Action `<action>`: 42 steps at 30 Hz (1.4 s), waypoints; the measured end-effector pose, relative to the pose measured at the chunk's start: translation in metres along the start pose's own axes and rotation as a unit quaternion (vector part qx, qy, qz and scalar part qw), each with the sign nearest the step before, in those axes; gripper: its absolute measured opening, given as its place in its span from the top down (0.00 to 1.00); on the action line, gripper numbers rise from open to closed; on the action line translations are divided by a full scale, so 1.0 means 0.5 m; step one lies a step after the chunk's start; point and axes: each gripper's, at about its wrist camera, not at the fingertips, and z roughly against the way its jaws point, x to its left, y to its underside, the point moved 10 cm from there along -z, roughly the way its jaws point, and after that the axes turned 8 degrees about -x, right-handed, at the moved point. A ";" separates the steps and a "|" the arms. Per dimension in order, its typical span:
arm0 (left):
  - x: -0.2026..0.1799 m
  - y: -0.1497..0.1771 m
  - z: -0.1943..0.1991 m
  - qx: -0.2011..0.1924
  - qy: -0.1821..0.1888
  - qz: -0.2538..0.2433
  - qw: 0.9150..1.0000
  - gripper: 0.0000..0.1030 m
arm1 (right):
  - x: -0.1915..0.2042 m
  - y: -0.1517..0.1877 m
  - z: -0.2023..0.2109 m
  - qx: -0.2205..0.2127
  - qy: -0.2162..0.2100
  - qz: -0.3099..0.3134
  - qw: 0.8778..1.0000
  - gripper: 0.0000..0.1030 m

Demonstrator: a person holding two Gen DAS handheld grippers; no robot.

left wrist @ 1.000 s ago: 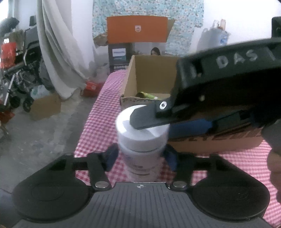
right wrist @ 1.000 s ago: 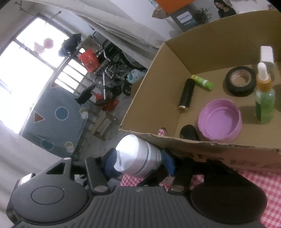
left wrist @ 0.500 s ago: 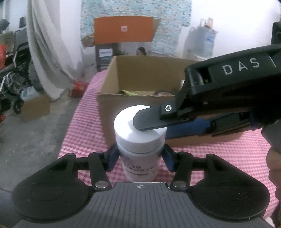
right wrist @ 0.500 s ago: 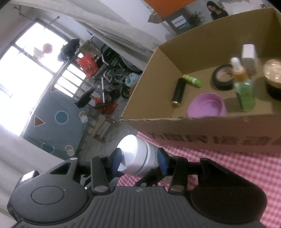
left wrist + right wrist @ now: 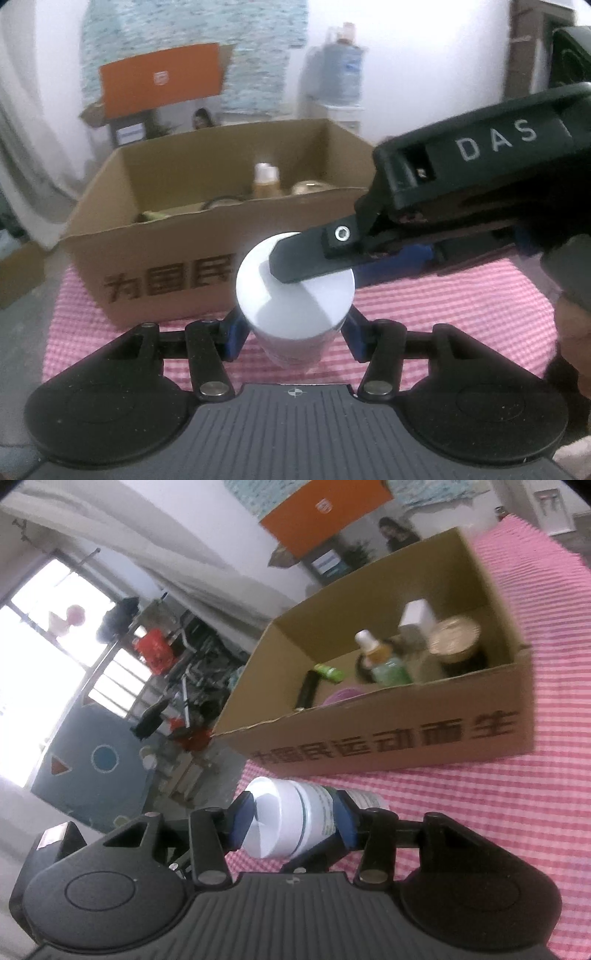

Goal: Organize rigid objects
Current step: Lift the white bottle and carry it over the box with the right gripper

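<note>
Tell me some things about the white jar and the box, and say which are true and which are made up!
1. Both grippers squeeze the white jar. True: the left gripper pinches its body, the right gripper its cap end.
2. The jar is inside the cardboard box. False: it is outside, in front of the box.
3. The tablecloth is pink checked. True.
4. The box is empty. False: a green bottle and other things sit in it.
</note>
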 end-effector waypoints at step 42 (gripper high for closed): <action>-0.059 -0.295 -0.004 -0.083 0.003 -0.032 0.996 0.49 | 0.053 -0.257 0.123 -0.084 -0.042 0.070 0.993 0.50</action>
